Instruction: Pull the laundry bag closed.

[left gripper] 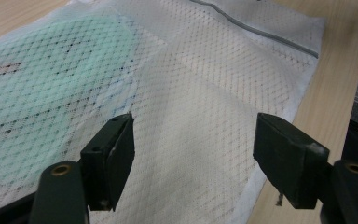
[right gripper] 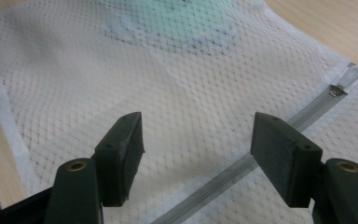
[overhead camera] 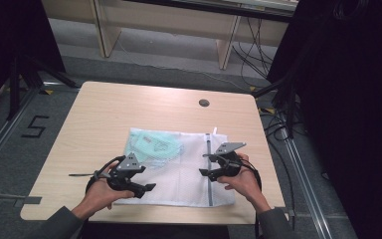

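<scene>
A white mesh laundry bag [overhead camera: 179,167] lies flat on the pale wooden worktop [overhead camera: 104,114], a pale green item [overhead camera: 154,145] showing through its netting, as a person holds a gripper over each end. The left gripper [overhead camera: 146,189] hovers above the bag's near left part, its fingers [left gripper: 109,163] spread wide and empty with the mesh just ahead and beneath them. The right gripper [overhead camera: 204,172] is nearer the zipper [overhead camera: 208,169], its fingers [right gripper: 121,156] likewise wide apart and holding nothing. The zipper runs away from the person near the bag's right end, passing between and beyond the right fingers. The right gripper view picks out the zipper pull [right gripper: 339,89] at the far end; the left gripper view shows the green item off to the fingers' left.
</scene>
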Action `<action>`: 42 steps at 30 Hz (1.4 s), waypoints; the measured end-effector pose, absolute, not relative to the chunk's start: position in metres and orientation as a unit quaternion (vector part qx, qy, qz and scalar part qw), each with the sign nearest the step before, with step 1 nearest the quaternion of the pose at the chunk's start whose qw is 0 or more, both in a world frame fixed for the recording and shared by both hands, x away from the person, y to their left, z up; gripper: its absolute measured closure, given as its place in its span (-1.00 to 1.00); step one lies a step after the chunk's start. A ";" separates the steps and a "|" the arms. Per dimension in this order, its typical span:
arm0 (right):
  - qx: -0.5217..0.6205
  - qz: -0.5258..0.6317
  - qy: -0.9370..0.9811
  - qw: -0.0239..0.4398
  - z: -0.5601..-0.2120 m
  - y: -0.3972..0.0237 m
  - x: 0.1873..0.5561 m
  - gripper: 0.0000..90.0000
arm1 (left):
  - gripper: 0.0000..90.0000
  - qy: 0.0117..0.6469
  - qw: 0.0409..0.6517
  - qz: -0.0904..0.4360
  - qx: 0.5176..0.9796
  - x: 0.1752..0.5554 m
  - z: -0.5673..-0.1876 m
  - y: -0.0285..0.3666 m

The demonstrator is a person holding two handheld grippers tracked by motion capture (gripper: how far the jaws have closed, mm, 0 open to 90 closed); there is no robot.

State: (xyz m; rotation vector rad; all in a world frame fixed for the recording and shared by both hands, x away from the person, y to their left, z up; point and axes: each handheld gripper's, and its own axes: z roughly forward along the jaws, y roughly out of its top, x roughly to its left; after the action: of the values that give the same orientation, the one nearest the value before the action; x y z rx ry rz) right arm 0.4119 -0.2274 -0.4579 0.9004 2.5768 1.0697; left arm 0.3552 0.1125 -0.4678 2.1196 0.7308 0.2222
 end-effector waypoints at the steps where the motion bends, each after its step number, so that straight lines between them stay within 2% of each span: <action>1: 0.306 0.367 0.872 0.105 -0.459 -0.227 0.411 -0.22 | -0.35 0.292 0.429 0.090 0.850 0.355 -0.468 0.113; 11: 0.302 0.359 0.876 0.112 -0.462 -0.233 0.402 -0.23 | -0.37 0.269 0.418 0.095 0.863 0.351 -0.467 0.114; 17: 0.302 0.363 0.874 0.114 -0.464 -0.234 0.397 -0.25 | -0.37 0.282 0.420 0.092 0.858 0.347 -0.465 0.115; 20: 0.306 0.354 0.877 0.104 -0.463 -0.235 0.393 -0.26 | -0.38 0.270 0.417 0.096 0.862 0.347 -0.465 0.116; 21: 0.305 0.349 0.881 0.095 -0.461 -0.236 0.392 -0.26 | -0.38 0.287 0.427 0.089 0.853 0.345 -0.467 0.114; 24: 0.310 0.364 0.873 0.099 -0.463 -0.237 0.388 -0.27 | -0.38 0.269 0.417 0.097 0.863 0.345 -0.465 0.117; 26: 0.308 0.360 0.875 0.100 -0.464 -0.239 0.386 -0.28 | -0.38 0.287 0.427 0.088 0.853 0.341 -0.466 0.115; 27: 0.315 0.360 0.874 0.090 -0.464 -0.239 0.384 -0.28 | -0.38 0.285 0.426 0.088 0.854 0.341 -0.466 0.115; 31: 0.316 0.348 0.877 0.100 -0.466 -0.243 0.379 -0.28 | -0.39 0.268 0.414 0.101 0.864 0.340 -0.465 0.118; 32: 0.318 0.342 0.879 0.092 -0.465 -0.244 0.377 -0.28 | -0.39 0.272 0.417 0.095 0.862 0.339 -0.466 0.117; 34: 0.311 0.350 0.877 0.106 -0.468 -0.246 0.378 -0.28 | -0.39 0.282 0.424 0.092 0.856 0.337 -0.467 0.115; 35: 0.319 0.345 0.877 0.103 -0.468 -0.247 0.374 -0.29 | -0.39 0.265 0.417 0.097 0.864 0.338 -0.465 0.117; 36: 0.322 0.348 0.874 0.104 -0.469 -0.246 0.373 -0.29 | -0.39 0.282 0.423 0.092 0.856 0.336 -0.466 0.115; 38: 0.317 0.342 0.878 0.106 -0.469 -0.249 0.372 -0.29 | -0.39 0.264 0.416 0.098 0.865 0.336 -0.465 0.116; 40: 0.321 0.340 0.878 0.099 -0.469 -0.250 0.369 -0.30 | -0.40 0.279 0.424 0.091 0.857 0.333 -0.466 0.114; 42: 0.324 0.336 0.879 0.097 -0.469 -0.251 0.367 -0.33 | -0.40 0.267 0.416 0.095 0.864 0.333 -0.465 0.116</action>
State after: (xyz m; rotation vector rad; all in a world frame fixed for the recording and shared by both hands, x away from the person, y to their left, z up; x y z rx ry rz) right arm 0.3674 -0.2507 -0.4693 0.9580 2.6029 0.9958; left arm 0.3330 0.1157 -0.4652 2.1685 0.6713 0.2386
